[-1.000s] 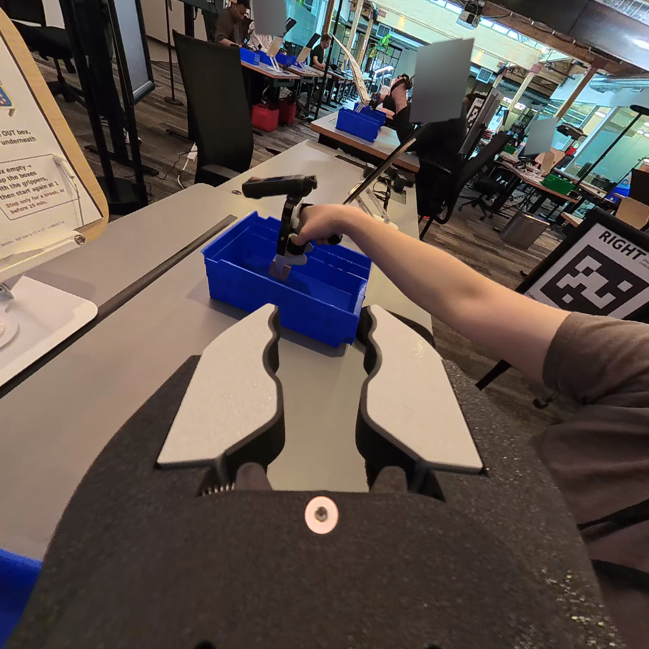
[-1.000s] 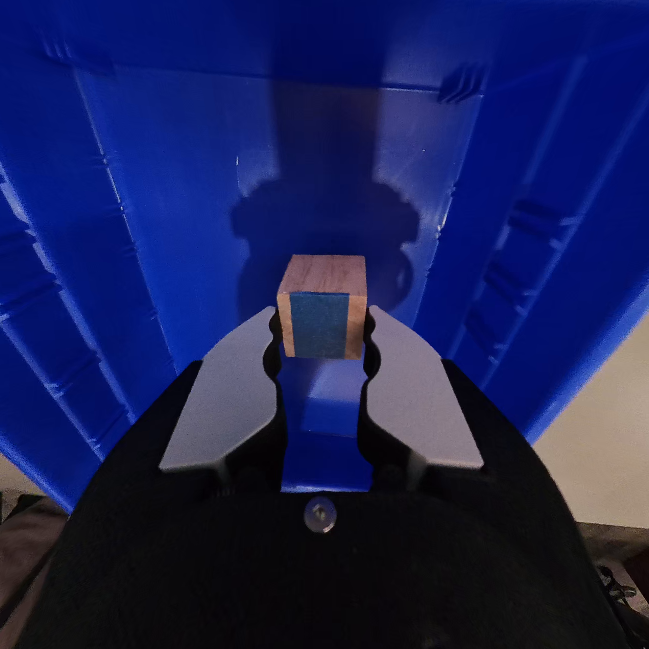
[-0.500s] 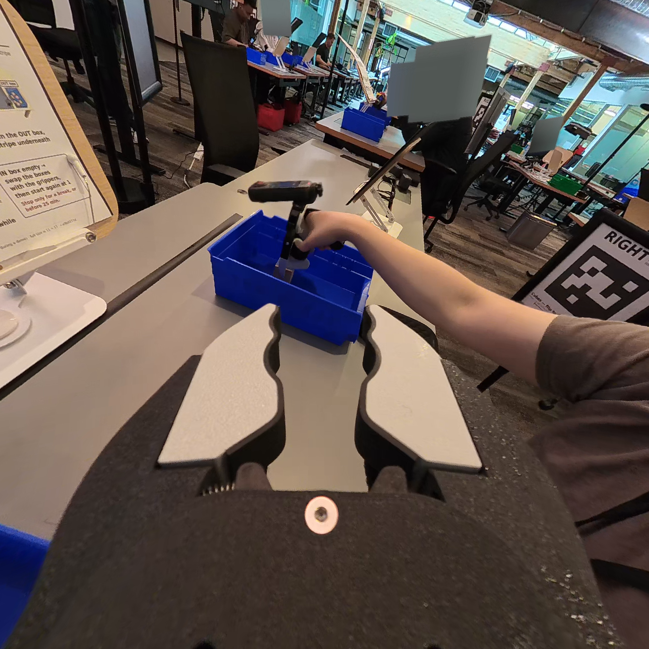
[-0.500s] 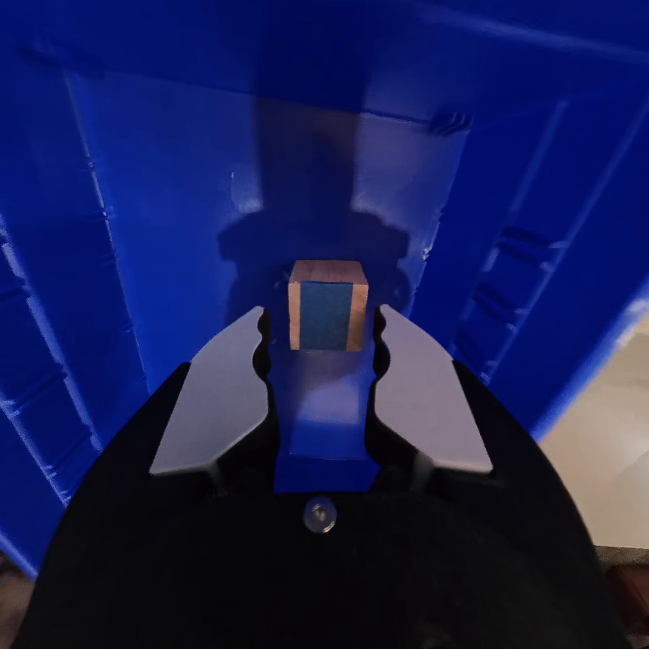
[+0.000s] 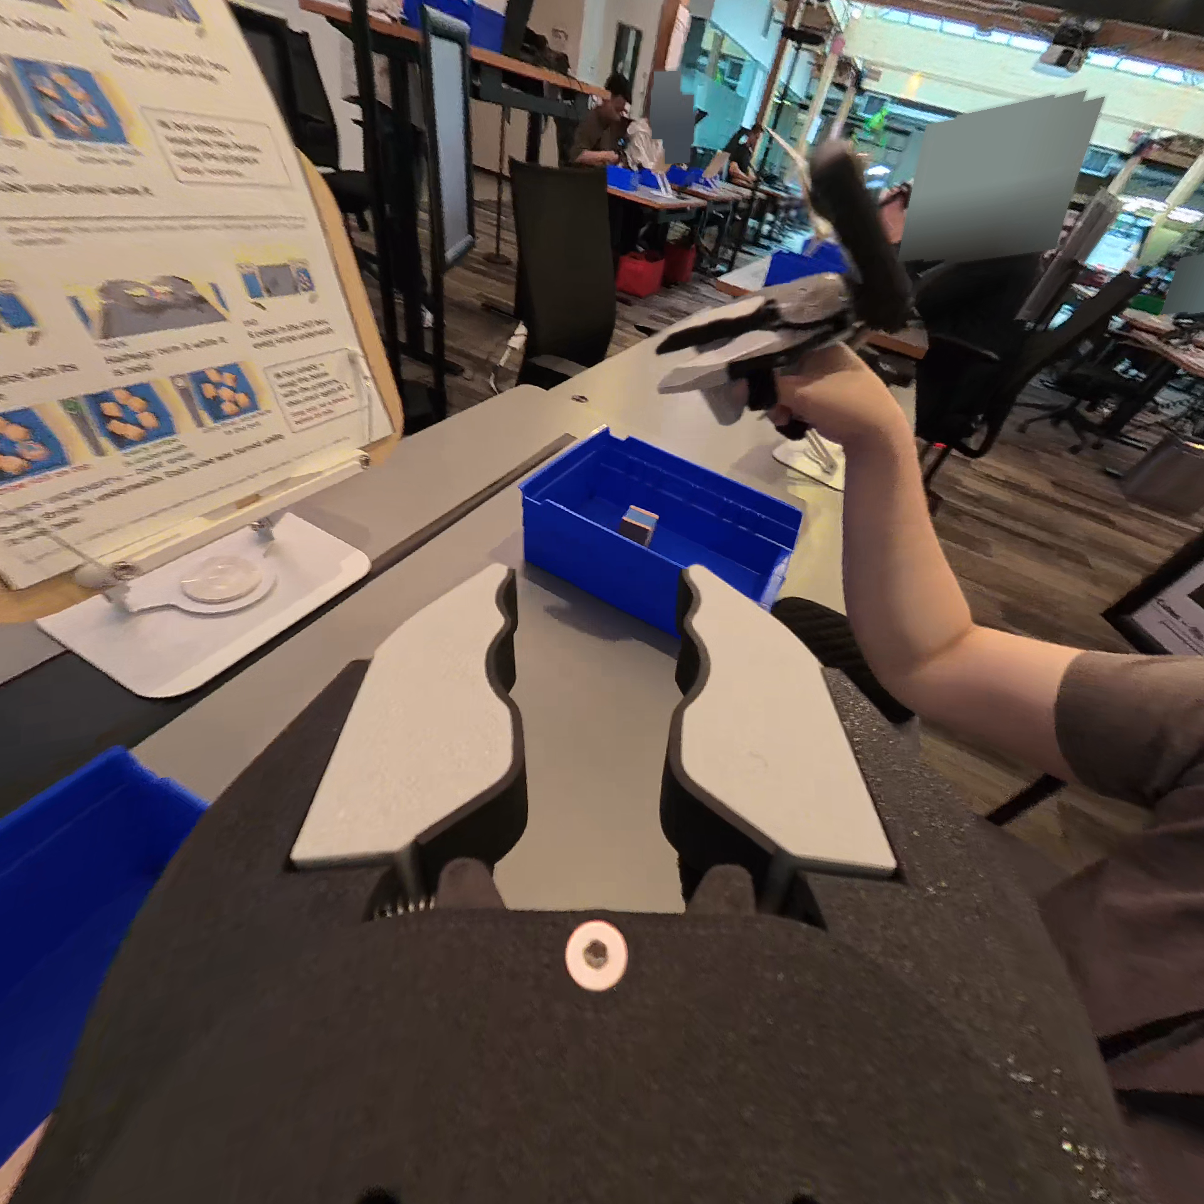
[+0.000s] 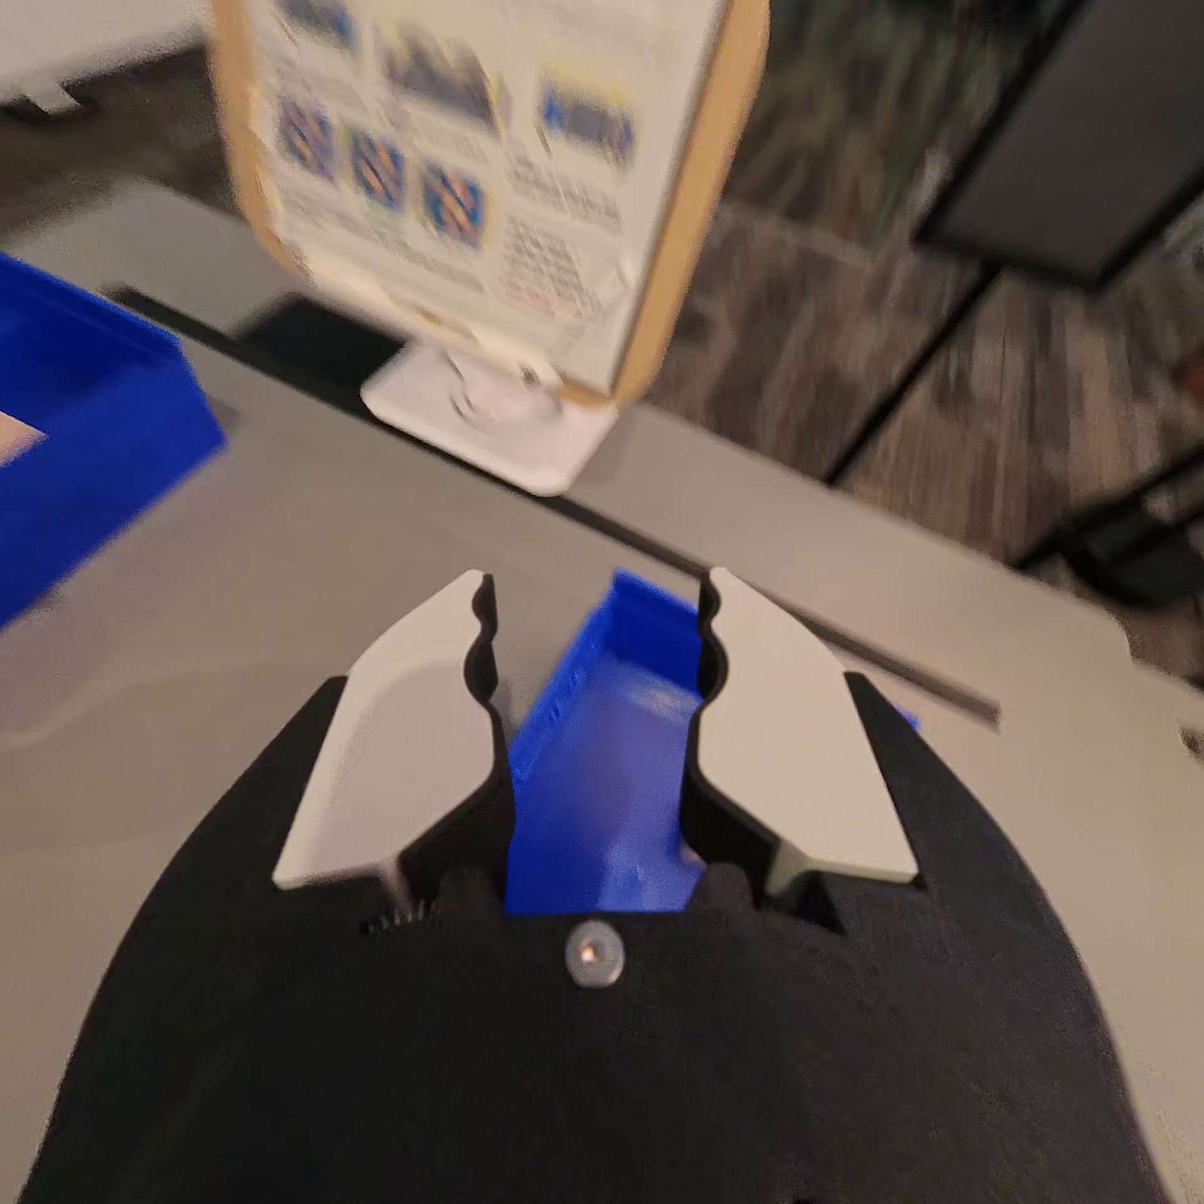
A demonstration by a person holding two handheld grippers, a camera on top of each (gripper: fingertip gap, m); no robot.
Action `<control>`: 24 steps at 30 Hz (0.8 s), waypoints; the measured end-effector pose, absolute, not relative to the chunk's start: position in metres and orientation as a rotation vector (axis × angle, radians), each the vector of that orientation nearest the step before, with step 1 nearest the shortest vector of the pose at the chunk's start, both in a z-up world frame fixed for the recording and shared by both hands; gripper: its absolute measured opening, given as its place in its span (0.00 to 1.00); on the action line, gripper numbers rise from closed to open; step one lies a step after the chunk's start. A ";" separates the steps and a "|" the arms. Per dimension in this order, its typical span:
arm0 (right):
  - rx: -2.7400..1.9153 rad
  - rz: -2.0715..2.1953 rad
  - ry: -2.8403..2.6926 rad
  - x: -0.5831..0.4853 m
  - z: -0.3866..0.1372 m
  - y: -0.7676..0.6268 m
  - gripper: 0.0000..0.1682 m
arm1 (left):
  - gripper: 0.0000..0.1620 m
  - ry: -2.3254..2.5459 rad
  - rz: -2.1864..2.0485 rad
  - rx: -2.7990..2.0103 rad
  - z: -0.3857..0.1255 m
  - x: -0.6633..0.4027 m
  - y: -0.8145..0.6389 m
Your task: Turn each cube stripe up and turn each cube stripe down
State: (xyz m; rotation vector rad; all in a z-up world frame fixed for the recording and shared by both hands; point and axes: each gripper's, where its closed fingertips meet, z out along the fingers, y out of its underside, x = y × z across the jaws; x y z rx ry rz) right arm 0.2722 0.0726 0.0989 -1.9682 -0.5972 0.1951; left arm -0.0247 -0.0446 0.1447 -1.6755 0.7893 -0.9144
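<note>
A small wooden cube (image 5: 638,523) stands on the floor of the far blue bin (image 5: 730,521); its top face looks bluish. My right gripper (image 5: 671,365) is held high above that bin, open and empty, tilted to the left. In the right wrist view, which is blurred, the gripper (image 6: 596,583) is open over the bin (image 6: 606,749), and no cube shows there. My left gripper (image 5: 598,580) is open and empty above the grey table (image 5: 586,749), short of the bin.
A second blue bin sits at the near left (image 5: 65,879); it also shows in the right wrist view (image 6: 98,423) with something tan inside. An instruction board (image 5: 163,293) on a white stand (image 5: 215,599) is at the left. The person's forearm (image 5: 899,586) is at the right.
My right gripper opened, let go of the cube, and rose out of the bin. The cube stays in the bin. The left gripper's view has swung left.
</note>
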 end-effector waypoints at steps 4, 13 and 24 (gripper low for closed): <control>-1.595 0.294 -0.668 0.247 0.138 0.055 0.31 | 0.28 0.708 -0.781 -1.657 0.152 -0.044 -0.037; -1.393 0.407 -0.784 0.222 0.158 0.025 0.31 | 0.27 0.680 -0.699 -1.740 0.137 -0.034 -0.032; -1.346 0.510 -0.696 0.249 0.175 0.023 0.32 | 0.27 0.428 -0.181 -2.321 0.023 -0.135 -0.025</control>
